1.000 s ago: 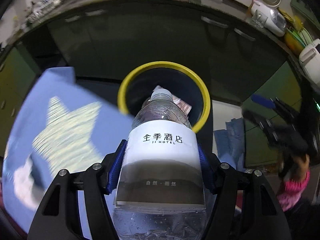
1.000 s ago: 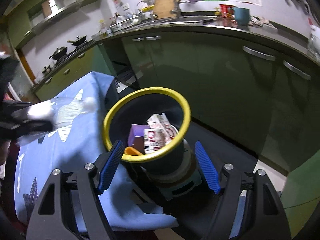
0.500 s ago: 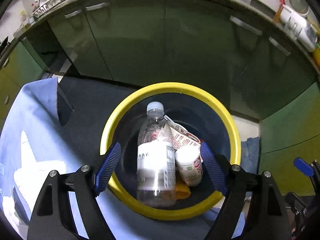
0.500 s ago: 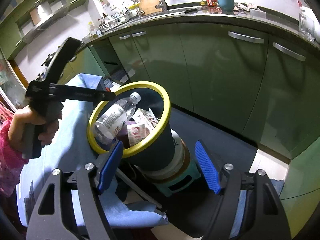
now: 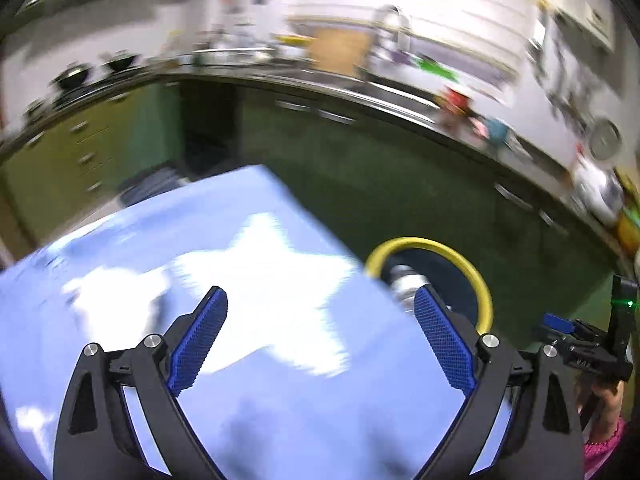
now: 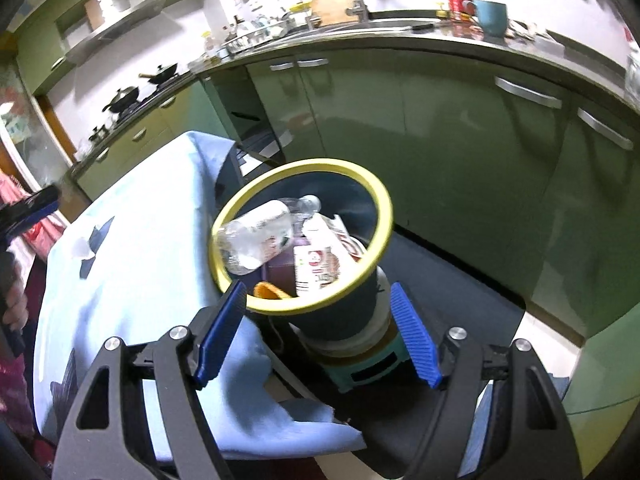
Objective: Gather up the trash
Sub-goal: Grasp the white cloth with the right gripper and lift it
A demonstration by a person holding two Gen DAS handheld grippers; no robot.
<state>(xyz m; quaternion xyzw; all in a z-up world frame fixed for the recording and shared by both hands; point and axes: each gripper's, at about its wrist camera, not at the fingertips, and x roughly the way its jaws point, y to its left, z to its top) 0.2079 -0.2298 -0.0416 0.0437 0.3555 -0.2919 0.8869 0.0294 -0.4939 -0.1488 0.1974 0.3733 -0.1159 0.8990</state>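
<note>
Now the clear water bottle (image 6: pixel 259 236) leans on the yellow-rimmed bin's (image 6: pixel 382 200) near-left rim. Left gripper (image 5: pixel 320 340) fingers are opening, empty; right gripper (image 6: pixel 316 332) fingers apart, empty. Nudged, the bottle could tip out.

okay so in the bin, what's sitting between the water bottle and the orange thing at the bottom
In the right wrist view, a purple box lies between the water bottle and the orange item, inside the yellow-rimmed bin.

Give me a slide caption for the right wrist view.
Open right tongs hover before the yellow-rimmed bin holding a plastic bottle and cartons.
</note>
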